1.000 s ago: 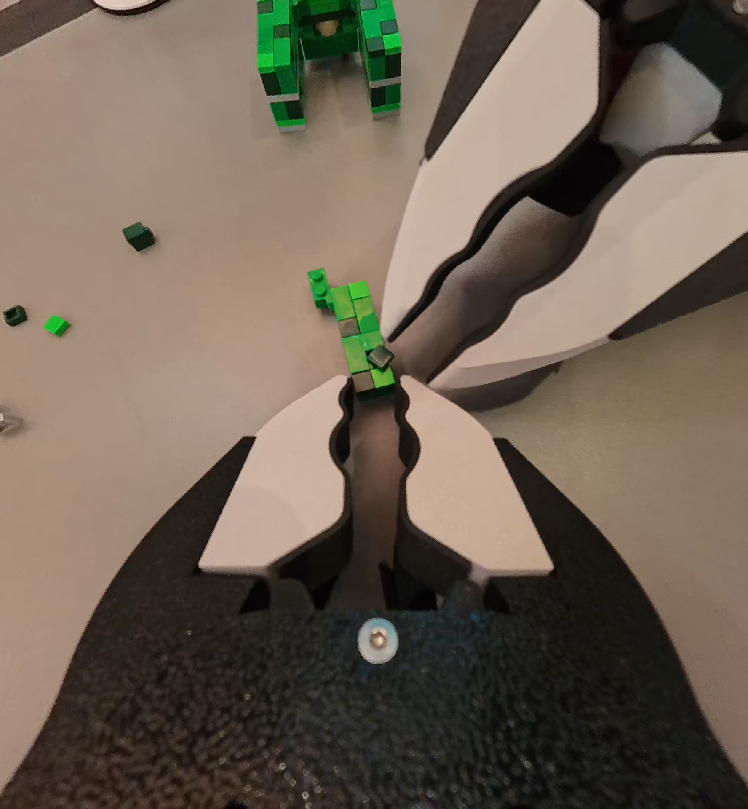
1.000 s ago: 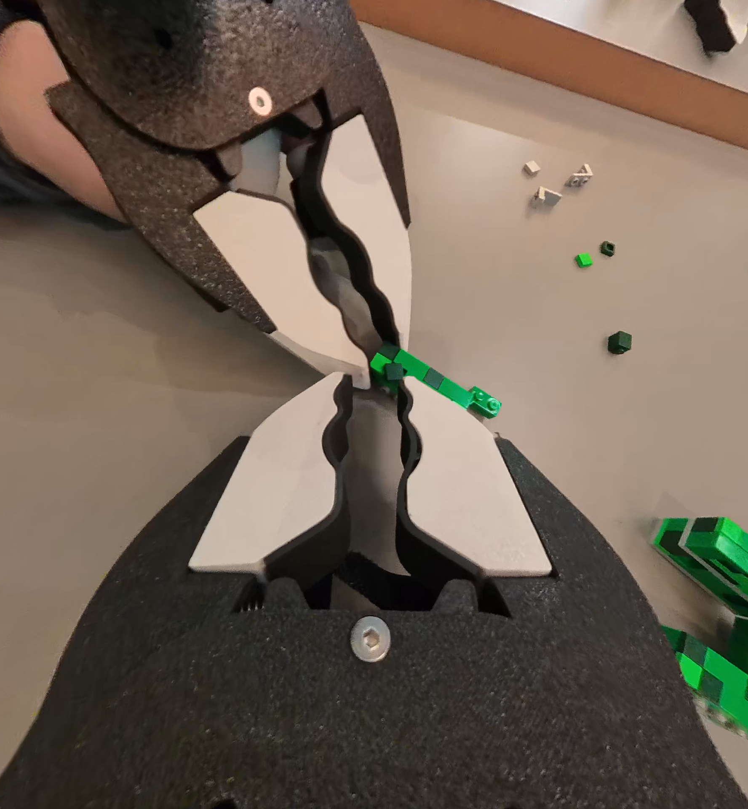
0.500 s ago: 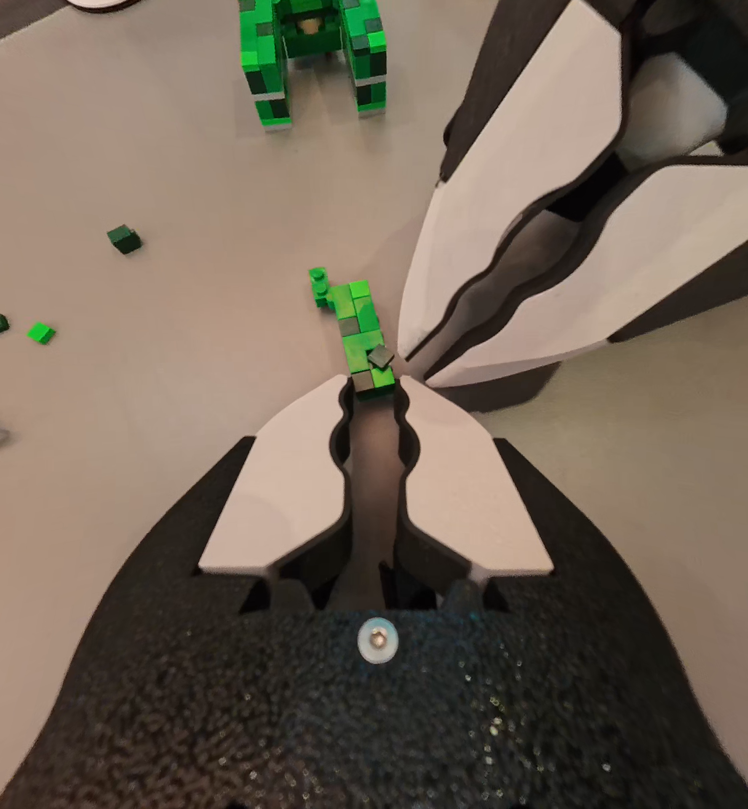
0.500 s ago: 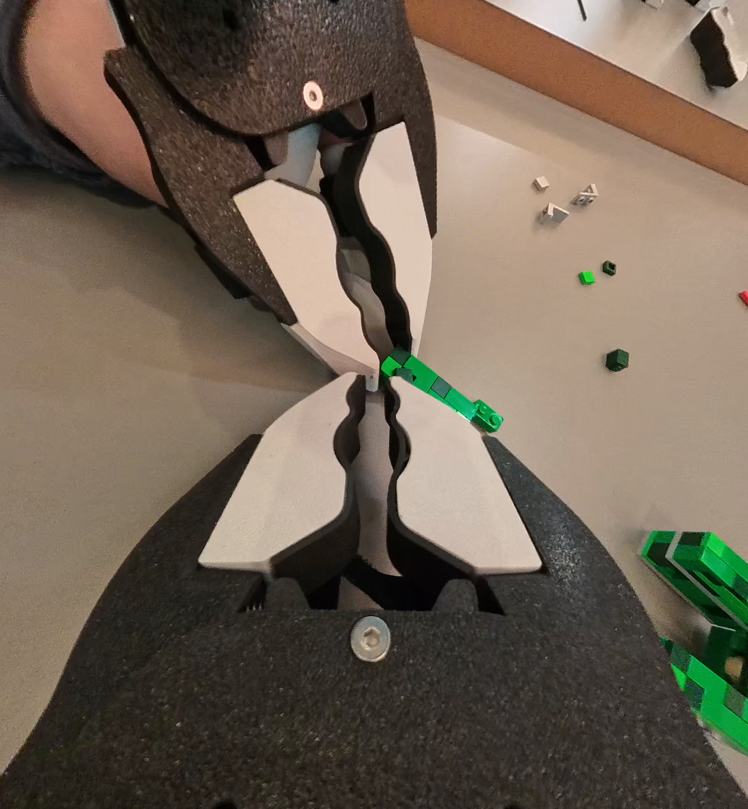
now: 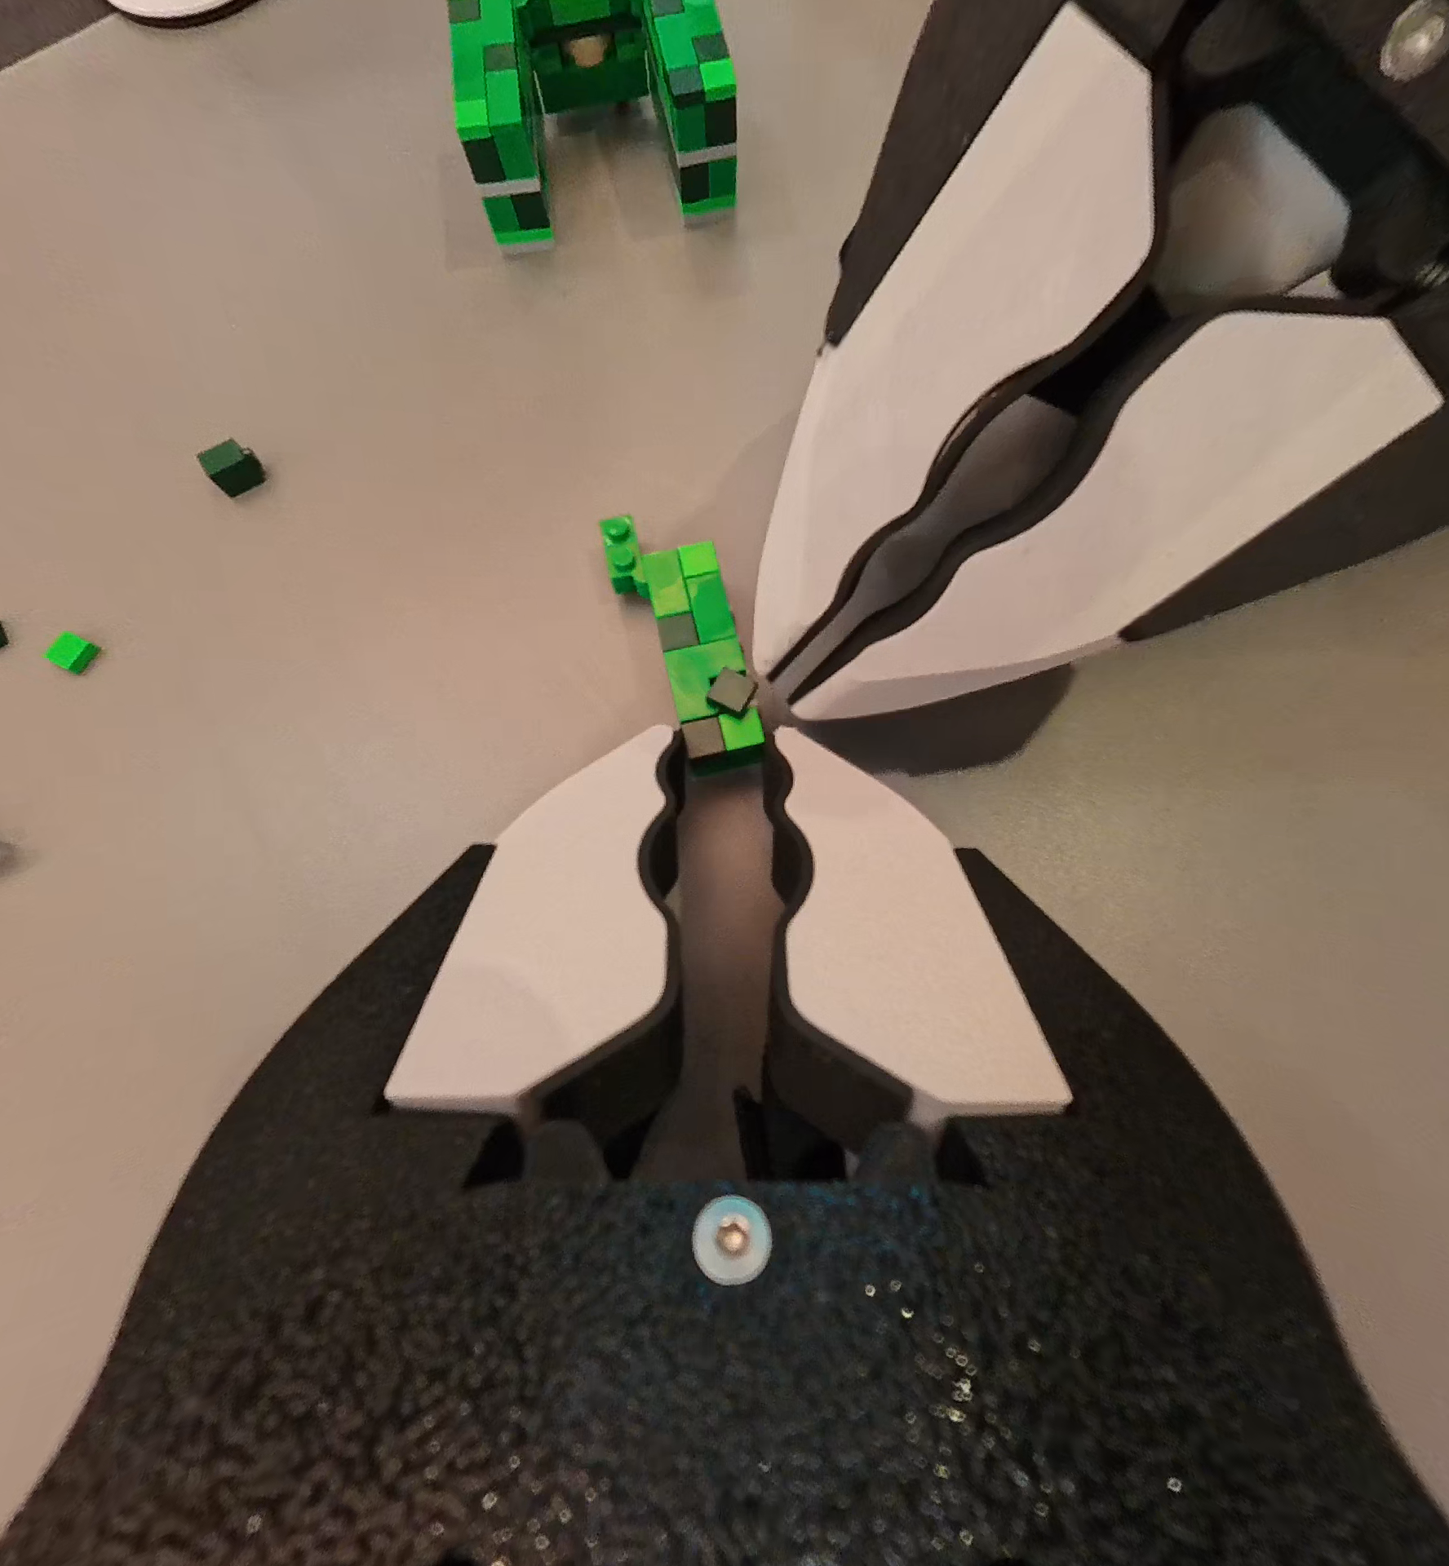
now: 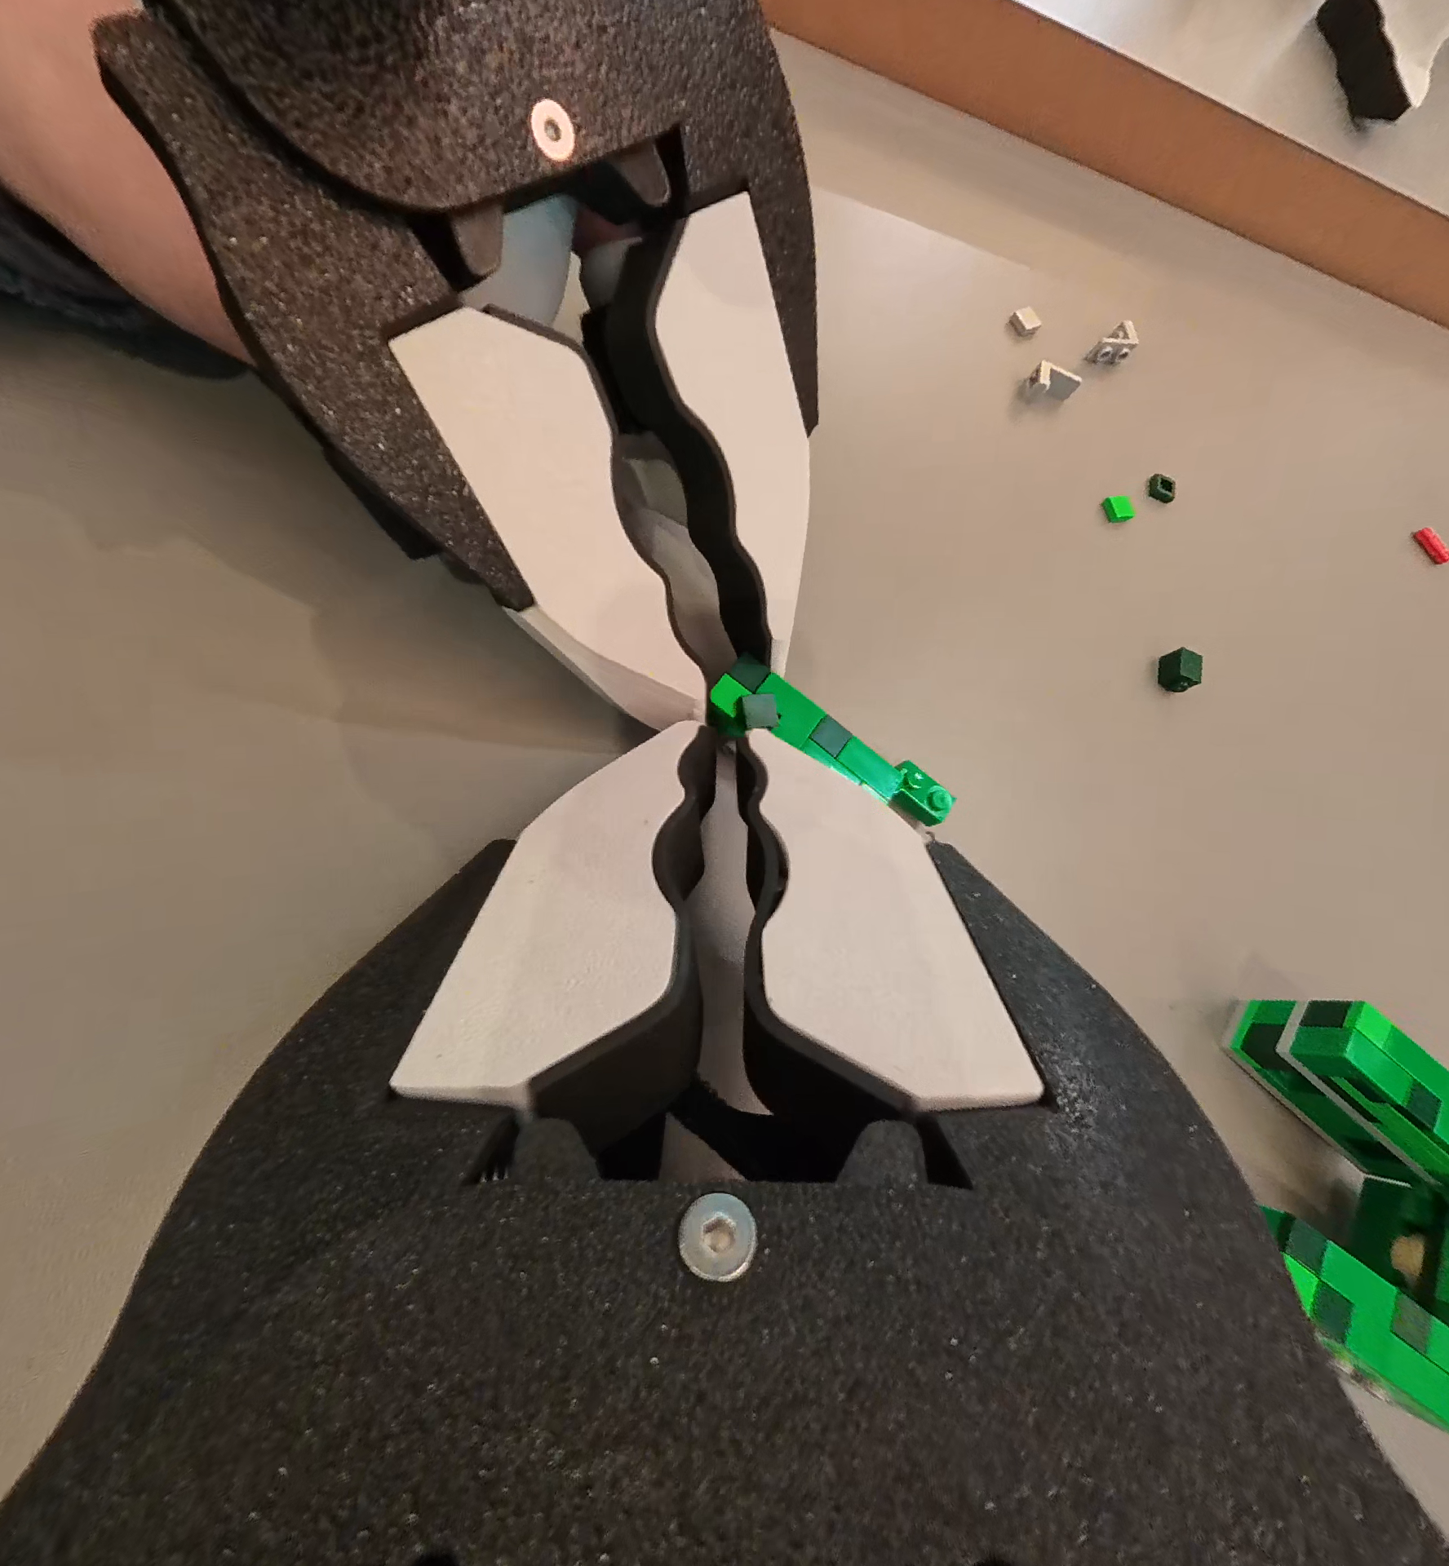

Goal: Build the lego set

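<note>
My left gripper is shut on the near end of a narrow green lego strip and holds it just above the grey table. A small dark grey tile sits crooked on the strip near the held end. My right gripper comes in from the upper right with its fingers closed, and its tips touch the tile's edge. In the right wrist view, my right gripper meets the strip and tile from below, with the left gripper above.
A larger green block build stands farther back and also shows in the right wrist view. Loose pieces lie to the left: a dark green cube, small green bits and grey bits. A red piece lies near the table's wooden edge. Less than 4 cm separates the two grippers' tips. It is some 12 cm from my left tips to the dark green cube. The right camera catches it too, in the right wrist view.
My right gripper's fingers have closed from a narrow gap to shut, with the tips staying at the tile. The left gripper still holds the strip. Both views have shifted slightly.
</note>
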`<state>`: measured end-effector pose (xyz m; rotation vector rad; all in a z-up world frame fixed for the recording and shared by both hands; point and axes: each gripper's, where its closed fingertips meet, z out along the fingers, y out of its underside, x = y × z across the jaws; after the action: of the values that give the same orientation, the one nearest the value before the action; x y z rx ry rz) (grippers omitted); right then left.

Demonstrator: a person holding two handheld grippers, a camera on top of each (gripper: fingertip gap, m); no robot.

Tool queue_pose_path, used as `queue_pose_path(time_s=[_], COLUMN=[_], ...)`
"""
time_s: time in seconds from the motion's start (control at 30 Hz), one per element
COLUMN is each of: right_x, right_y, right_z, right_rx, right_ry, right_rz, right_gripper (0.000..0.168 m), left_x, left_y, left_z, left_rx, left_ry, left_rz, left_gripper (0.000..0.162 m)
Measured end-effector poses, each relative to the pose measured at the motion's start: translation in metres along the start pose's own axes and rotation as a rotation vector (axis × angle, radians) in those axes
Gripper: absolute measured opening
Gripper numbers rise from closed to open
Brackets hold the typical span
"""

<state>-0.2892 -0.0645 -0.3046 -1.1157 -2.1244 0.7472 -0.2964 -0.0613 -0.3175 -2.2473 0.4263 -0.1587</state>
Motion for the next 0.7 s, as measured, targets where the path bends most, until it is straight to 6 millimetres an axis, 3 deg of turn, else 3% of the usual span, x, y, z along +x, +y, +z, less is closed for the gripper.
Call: queue_pose_path(time_s=[0.23, 0.7], right_x=[-0.007, 0.000], right_y=[-0.009, -0.005], right_z=[-0.002, -0.003], right_rx=[0.055, 0.020], right_ry=[-0.052, 0.007], right_rz=[0.016, -0.047], right_gripper=[0.003, 0.004], left_x=[0.000, 0.000], left_y=[0.000, 0.000], left_z=[0.000, 0.000], left_rx=[0.000, 0.000], left_ry=[0.005, 0.018], left_rz=[0.001, 0.003], left_gripper=[0.017, 0.017])
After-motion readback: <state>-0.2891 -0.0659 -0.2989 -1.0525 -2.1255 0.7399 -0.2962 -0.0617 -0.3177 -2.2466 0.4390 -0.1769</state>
